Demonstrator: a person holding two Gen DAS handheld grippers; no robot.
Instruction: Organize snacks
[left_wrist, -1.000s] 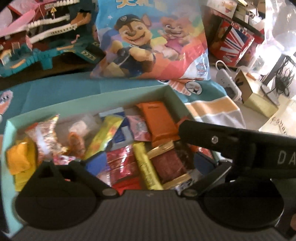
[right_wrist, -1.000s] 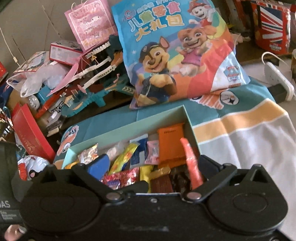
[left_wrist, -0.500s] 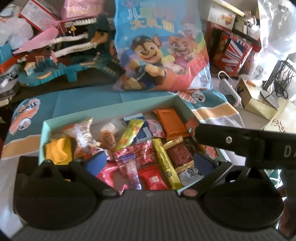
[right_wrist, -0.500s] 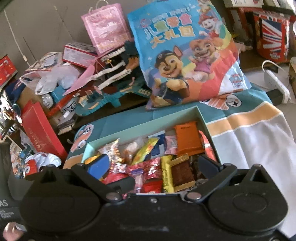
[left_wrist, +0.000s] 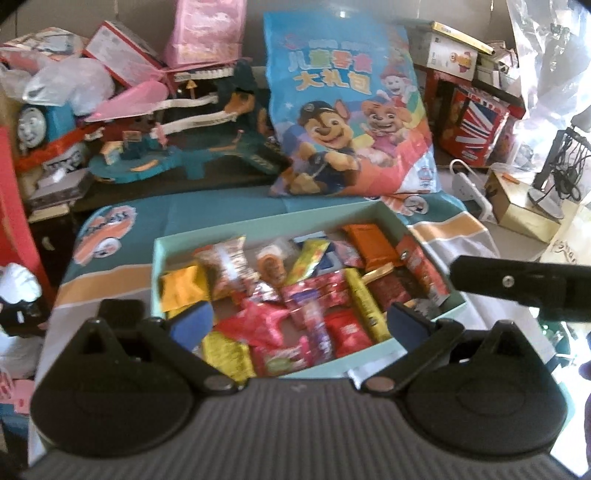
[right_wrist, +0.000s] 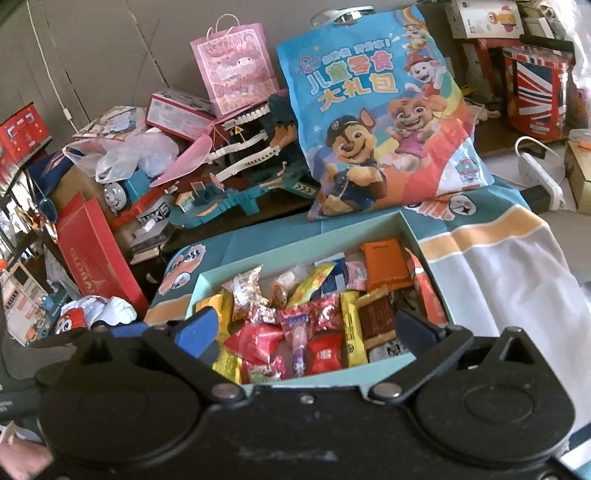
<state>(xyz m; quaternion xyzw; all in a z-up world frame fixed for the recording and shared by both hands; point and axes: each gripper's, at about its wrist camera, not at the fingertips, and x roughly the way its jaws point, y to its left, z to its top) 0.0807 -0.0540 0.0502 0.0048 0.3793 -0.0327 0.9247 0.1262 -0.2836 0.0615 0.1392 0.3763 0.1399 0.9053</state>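
**Snacks boxed, both grippers hanging empty**

I am holding my left gripper (left_wrist: 299, 317) and my right gripper (right_wrist: 306, 328) above the near edge of the shallow pale-green cardboard box (right_wrist: 410, 230), each with its jaws spread wide and gripping nothing. Just ahead of and between both pairs of jaws, the mixed pile of foil and plastic snack packets (right_wrist: 314, 314) is lying inside that box: an orange flat pouch (right_wrist: 382, 264) is sitting at the far right corner, a yellow bar (right_wrist: 352, 332) is lying near my right-hand jaw. I am seeing no loose packet on the teal-and-white striped cloth (right_wrist: 509, 258) around the box, so gathering looks largely done to me. Beyond the box the big blue cartoon-dog snack bag (right_wrist: 376, 118) is standing propped; whether it holds more I cannot tell. The packets are lying jumbled, so sorting may remain.
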